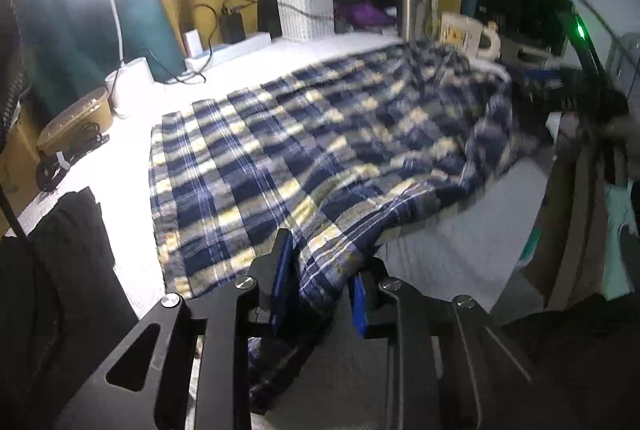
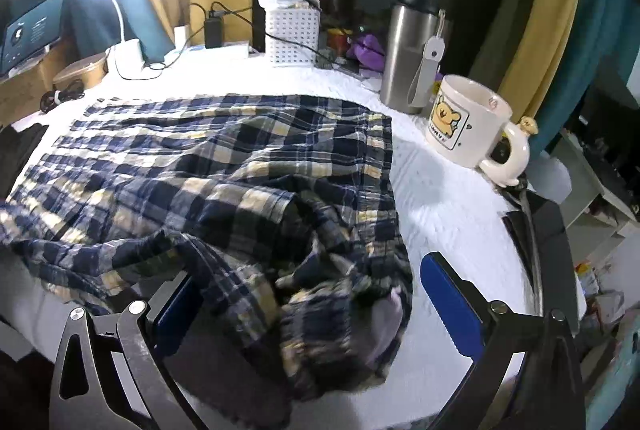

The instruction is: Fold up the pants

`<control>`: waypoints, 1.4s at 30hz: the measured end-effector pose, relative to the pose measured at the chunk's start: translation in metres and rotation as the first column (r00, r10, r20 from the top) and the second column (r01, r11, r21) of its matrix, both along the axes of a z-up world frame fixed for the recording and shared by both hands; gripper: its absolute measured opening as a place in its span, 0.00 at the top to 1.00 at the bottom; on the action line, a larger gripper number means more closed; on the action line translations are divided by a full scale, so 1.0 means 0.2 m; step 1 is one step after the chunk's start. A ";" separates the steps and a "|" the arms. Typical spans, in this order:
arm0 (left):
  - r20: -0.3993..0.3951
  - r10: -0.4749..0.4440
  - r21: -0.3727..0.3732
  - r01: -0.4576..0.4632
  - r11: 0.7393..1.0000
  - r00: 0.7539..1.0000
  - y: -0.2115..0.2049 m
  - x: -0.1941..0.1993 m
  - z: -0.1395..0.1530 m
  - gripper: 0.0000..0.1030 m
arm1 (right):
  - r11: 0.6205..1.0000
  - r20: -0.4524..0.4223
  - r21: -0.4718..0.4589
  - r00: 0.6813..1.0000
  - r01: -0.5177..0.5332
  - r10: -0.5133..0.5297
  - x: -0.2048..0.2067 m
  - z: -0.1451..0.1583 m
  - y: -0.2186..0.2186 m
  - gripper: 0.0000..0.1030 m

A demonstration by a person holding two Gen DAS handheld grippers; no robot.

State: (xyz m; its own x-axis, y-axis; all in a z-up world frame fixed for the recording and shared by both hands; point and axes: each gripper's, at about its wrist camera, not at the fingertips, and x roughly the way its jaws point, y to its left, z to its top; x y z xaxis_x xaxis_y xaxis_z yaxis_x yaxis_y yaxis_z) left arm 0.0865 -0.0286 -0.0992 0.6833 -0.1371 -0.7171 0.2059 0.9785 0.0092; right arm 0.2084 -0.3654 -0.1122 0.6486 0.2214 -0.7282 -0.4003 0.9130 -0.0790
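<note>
Left gripper (image 1: 320,280): the jaws are clamped on a bunched fold of the plaid pants (image 1: 320,134) at the near edge of the surface (image 1: 460,250). The cloth runs up and away from this grip and is lifted slightly off the surface just beyond it.

Right gripper (image 2: 312,314): the jaws stand wide apart and grip nothing. A crumpled bundle of the pants lies between and just ahead of the two blue pads (image 2: 448,302), at the near edge of the surface toward its right side. Whether either pad touches the cloth cannot be told.

Location of the pants: spread over the middle of the white-covered surface. The far portion lies fairly flat toward the back edge; the near portion is rumpled and partly doubled over.

Long axis: it appears to run from left to right across the surface, roughly parallel to the near edge, with a gathered band that looks like the waist at the right end, near the mug (image 2: 468,118). Which end is the cuffs is a judgement; the left end is stretched out and partly cut off in the right wrist view.

Governing relation: the bunched cloth lies directly forward of the open right jaws, so the right hand is the nearer one for the next grip. Judgement: closing on that bundle would give two held points along the near edge for the fold.

Hazard: the mug and the steel flask (image 2: 408,58) stand near the right end of the pants.
</note>
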 end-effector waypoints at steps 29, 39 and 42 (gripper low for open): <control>0.042 0.057 -0.074 -0.054 0.996 0.997 0.10 0.03 0.18 0.76 | 0.970 0.041 -0.168 0.982 -0.174 0.184 -0.33 -0.20 0.39 0.15; -0.053 0.041 -0.050 -0.044 0.998 0.998 0.05 0.06 0.04 0.75 | 0.990 0.023 -0.011 0.990 -0.138 0.138 -0.21 -0.10 0.15 0.66; -0.052 0.002 -0.062 -0.005 0.998 0.999 -0.01 0.04 0.04 0.70 | 0.989 0.044 0.027 0.989 -0.142 0.141 -0.16 -0.02 0.15 0.75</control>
